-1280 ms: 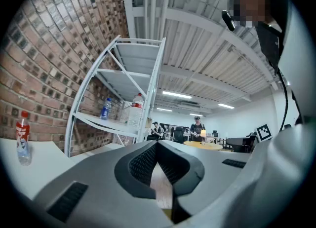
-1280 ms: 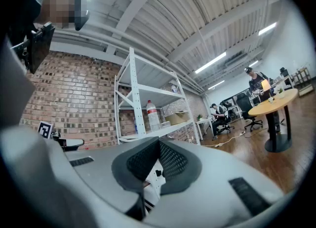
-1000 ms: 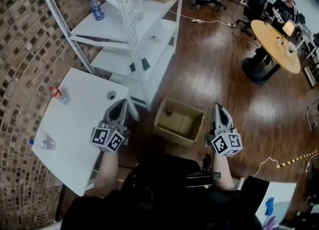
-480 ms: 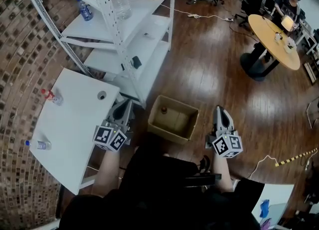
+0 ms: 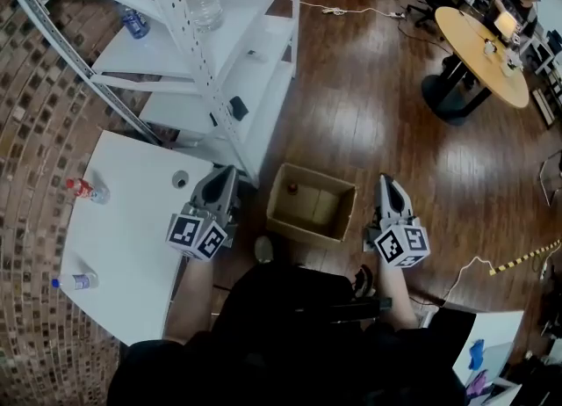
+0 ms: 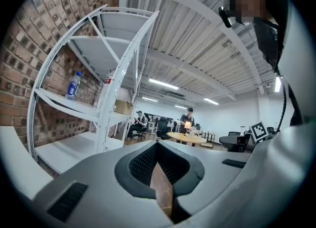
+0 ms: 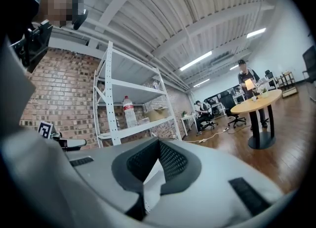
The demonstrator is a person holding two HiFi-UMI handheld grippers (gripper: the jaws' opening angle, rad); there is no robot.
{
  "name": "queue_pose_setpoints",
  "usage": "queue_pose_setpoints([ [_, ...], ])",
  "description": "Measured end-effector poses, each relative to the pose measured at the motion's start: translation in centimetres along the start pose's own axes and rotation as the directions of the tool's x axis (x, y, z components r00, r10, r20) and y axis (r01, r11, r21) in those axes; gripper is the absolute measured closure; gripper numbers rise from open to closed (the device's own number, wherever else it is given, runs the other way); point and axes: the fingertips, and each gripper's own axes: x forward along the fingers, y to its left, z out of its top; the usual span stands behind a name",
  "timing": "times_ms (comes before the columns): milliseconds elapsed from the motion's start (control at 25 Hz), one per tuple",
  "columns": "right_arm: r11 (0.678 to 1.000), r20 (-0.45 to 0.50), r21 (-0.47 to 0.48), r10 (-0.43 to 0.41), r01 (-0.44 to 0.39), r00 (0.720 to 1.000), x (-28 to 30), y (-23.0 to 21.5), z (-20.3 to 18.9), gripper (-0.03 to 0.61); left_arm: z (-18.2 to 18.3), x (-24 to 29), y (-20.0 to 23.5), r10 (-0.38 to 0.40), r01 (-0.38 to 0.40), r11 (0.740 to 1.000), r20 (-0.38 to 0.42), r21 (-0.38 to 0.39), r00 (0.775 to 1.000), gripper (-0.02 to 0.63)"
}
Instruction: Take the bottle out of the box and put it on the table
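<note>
An open cardboard box stands on the wooden floor in front of me. Inside it, near the far left corner, a bottle shows only its brownish cap. My left gripper hovers just left of the box, jaws shut and empty. My right gripper hovers just right of the box, also shut and empty. Both point level and away from me. In the left gripper view the shut gripper faces the room; in the right gripper view the shut gripper faces the rack.
A white table stands at the left by the brick wall, with a red bottle and a clear bottle on it. A white shelf rack rises behind it. A round wooden table and seated people are far right.
Both grippers have moved forward and a little down, staying shut. They now flank the box more closely. The rack has slid up and left in the head view.
</note>
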Motion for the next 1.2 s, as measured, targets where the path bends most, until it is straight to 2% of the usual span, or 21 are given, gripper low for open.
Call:
queue_pose_setpoints([
  [360, 0.998, -0.021, -0.059, 0.013, -0.014, 1.0, 7.9, 4.4, -0.3, 0.577, -0.2, 3.4, 4.8, -0.082, 0.082, 0.997, -0.038, -0.004, 0.996, 0.614],
  [520, 0.998, -0.009, -0.061, 0.002, -0.002, 1.0, 9.8, 5.5, -0.2, 0.577, 0.3, 4.5, 6.7, -0.104, 0.103, 0.994, -0.026, -0.02, 0.994, 0.614],
  [640, 0.999, -0.028, -0.049, -0.008, 0.006, 1.0, 10.3, 5.7, -1.1, 0.577, -0.5, 5.1, 7.5, -0.104, 0.103, 0.994, -0.045, -0.027, 0.994, 0.614],
  [920, 0.999, -0.15, -0.034, -0.004, -0.001, 0.989, 11.9, 3.8, -5.0, 0.577, -5.1, 6.8, 8.1, -0.071, 0.059, 0.995, -0.15, -0.083, 0.986, 0.614],
  [1200, 0.998, -0.314, -0.015, 0.059, -0.067, 0.948, 13.4, 2.6, -11.8, 0.577, -13.7, 8.3, 7.6, -0.047, 0.009, 0.992, -0.303, -0.125, 0.952, 0.614],
])
